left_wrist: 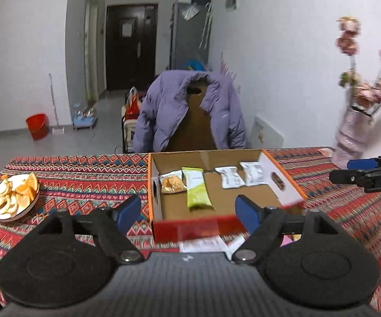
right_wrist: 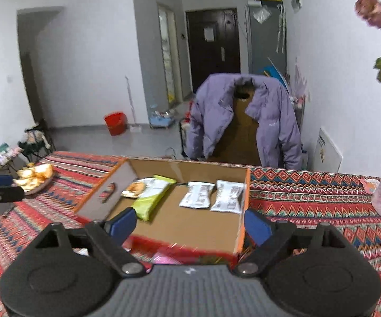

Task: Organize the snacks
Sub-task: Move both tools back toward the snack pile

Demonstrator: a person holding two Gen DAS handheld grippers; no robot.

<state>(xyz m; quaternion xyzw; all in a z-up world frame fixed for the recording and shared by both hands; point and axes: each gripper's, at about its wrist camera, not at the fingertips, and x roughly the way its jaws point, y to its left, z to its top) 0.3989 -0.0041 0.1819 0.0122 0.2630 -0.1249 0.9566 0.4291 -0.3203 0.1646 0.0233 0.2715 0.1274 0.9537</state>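
Wide-spread left claw [left_wrist: 189, 211] before cardboard box [left_wrist: 282, 169] with four snack packets [left_wrist: 197, 191]

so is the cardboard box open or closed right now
Open: the cardboard box has no lid over it, and the green packet and two white packets lie visible on its floor.

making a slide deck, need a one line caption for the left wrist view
Open left gripper above a shallow cardboard box holding four snack packets in a row on a patterned tablecloth.
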